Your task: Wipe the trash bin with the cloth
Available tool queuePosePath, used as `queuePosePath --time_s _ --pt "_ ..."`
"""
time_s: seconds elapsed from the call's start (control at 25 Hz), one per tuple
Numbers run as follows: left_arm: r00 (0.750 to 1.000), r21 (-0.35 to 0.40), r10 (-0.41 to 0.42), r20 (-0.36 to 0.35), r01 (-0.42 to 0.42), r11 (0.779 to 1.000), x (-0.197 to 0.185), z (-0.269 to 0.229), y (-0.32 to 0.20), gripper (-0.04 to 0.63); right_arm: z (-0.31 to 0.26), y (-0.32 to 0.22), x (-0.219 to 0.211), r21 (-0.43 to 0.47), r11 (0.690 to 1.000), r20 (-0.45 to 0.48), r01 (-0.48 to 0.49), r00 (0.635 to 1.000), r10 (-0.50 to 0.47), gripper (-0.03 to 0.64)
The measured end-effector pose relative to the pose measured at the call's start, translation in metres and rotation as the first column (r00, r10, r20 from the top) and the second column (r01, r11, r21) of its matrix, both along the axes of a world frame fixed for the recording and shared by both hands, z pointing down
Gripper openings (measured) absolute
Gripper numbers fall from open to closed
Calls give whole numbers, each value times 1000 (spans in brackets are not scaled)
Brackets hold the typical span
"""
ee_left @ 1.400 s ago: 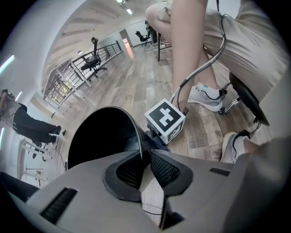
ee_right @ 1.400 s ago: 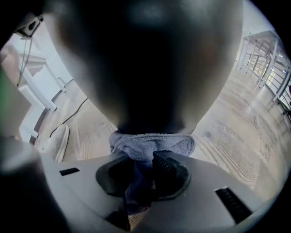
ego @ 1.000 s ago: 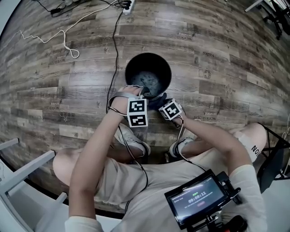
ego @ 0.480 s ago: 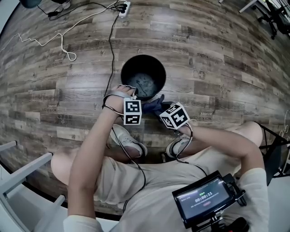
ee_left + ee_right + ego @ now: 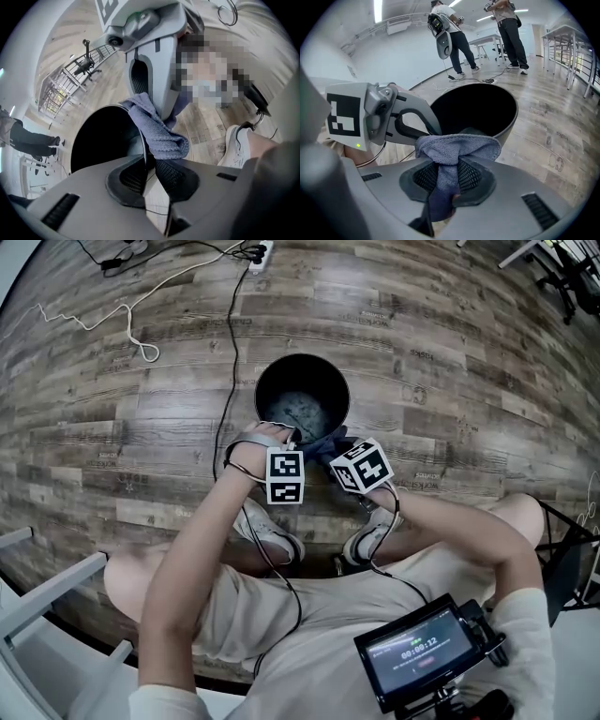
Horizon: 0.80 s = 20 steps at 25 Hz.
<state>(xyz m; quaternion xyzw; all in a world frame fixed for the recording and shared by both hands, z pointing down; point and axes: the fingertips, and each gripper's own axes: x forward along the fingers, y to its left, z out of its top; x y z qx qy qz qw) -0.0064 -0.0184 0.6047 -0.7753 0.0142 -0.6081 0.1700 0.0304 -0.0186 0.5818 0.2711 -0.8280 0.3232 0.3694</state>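
The black trash bin (image 5: 302, 401) stands on the wood floor just ahead of my feet. My left gripper (image 5: 290, 441) is at its near rim (image 5: 142, 140). Its jaws have just been closing, and the thin rim wall now runs between the pads (image 5: 174, 174), which clamp it. My right gripper (image 5: 335, 452) hangs just right of it and is shut on a bunched blue cloth (image 5: 457, 146). The cloth (image 5: 158, 132) droops against the rim's outside. The bin's inside (image 5: 473, 110) is dark, with greyish marks on the bottom.
Black and white cables (image 5: 228, 343) trail over the floor to a power strip (image 5: 262, 251) beyond the bin. My two shoes (image 5: 274, 532) sit close behind the grippers. A white frame (image 5: 52, 592) stands at the left. People (image 5: 457, 30) stand far off.
The right gripper has lifted the cloth up to rim height, nearer the camera. The left gripper has stayed at the bin's near rim.
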Motion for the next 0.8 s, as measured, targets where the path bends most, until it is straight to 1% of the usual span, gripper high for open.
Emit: queuePosePath --time_s 0.16,0.36,0.72,0.8 --pt "1000 -1 14 -12 -14 1000 1 -1 2 67 26 0 -1 -9 1000 -34 14 999 -14 80" --pt "1000 -6 6 -31 -6 1000 5 -1 1 66 88 -3 3 -40 999 -112 16 993 -21 80" --pt "999 -5 6 -33 -6 1000 5 0 0 64 177 -4 -1 -63 998 -207 -11 978 -2 80" --pt "999 -4 2 -33 -2 1000 5 -1 -1 64 193 -6 1 -55 998 -230 -19 973 6 80"
